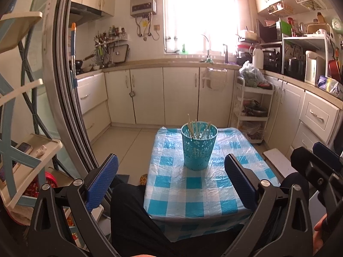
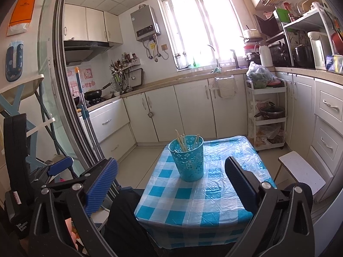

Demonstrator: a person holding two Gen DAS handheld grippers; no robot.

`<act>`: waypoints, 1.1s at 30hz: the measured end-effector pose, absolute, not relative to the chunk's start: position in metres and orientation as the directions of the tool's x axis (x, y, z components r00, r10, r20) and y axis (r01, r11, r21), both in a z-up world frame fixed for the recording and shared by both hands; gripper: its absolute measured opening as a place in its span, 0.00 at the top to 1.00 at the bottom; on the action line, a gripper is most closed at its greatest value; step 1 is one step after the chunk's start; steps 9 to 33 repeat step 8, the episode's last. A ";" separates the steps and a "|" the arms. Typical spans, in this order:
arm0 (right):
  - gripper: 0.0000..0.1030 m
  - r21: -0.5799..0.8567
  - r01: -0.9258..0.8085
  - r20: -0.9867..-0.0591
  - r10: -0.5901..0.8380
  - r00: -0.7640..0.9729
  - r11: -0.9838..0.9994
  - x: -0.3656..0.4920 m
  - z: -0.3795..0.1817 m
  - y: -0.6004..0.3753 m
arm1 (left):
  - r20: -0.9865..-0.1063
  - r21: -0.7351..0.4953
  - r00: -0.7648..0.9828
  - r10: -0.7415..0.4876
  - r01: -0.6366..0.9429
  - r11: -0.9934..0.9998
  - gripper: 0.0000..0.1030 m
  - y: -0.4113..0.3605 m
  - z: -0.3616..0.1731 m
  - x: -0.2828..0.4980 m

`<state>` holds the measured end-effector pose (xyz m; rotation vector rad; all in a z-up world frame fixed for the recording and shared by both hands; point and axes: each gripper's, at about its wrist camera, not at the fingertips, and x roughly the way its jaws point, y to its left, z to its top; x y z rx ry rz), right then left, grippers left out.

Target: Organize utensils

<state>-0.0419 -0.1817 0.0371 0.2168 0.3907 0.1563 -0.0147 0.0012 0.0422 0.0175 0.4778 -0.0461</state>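
Left wrist view: a teal cup (image 1: 199, 147) holding chopsticks (image 1: 194, 126) stands mid-table (image 1: 171, 192) on checked cloth. Left hand-held gripper (image 1: 171, 182) and right hand-held gripper (image 2: 171, 184) both spread wide, empty, short of it.

**Camera placement, both wrist views**

We note both fisheye cameras sit low at the near end of the desk (image 1: 193, 194), each looking forward along its own tongs toward the window wall. The left view faces the desk nearly square on. The right view sits further right, angled slightly leftward and tilted, so we see more ceiling. Each catches the other unit at its frame edge. Shared field: the desk, the teal basket (image 1: 199, 147) (image 2: 187, 158) with sticks, floor, cabinets, window. Both stand near the desk, well apart from the cabinets.
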 end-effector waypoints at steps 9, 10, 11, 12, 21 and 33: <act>0.07 0.233 -0.042 -0.503 0.158 0.850 0.972 0.026 -0.011 -0.198 | -0.563 0.000 0.826 -0.021 0.025 1.000 0.07 0.005 0.011 0.035; 0.07 0.233 -0.042 -0.503 0.158 0.850 0.972 0.026 -0.011 -0.198 | -0.563 0.000 0.826 -0.021 0.025 1.000 0.07 0.005 0.011 0.035; 0.07 0.233 -0.042 -0.503 0.158 0.850 0.972 0.026 -0.011 -0.198 | -0.563 0.000 0.826 -0.021 0.025 1.000 0.07 0.005 0.011 0.035; 0.07 0.233 -0.042 -0.503 0.158 0.850 0.972 0.026 -0.011 -0.198 | -0.563 0.000 0.826 -0.021 0.025 1.000 0.07 0.005 0.011 0.035; 0.07 0.233 -0.042 -0.503 0.158 0.850 0.972 0.026 -0.011 -0.198 | -0.563 0.000 0.826 -0.021 0.025 1.000 0.07 0.005 0.011 0.035; 0.07 0.233 -0.042 -0.503 0.158 0.850 0.972 0.026 -0.011 -0.198 | -0.563 0.000 0.826 -0.021 0.025 1.000 0.07 0.005 0.011 0.035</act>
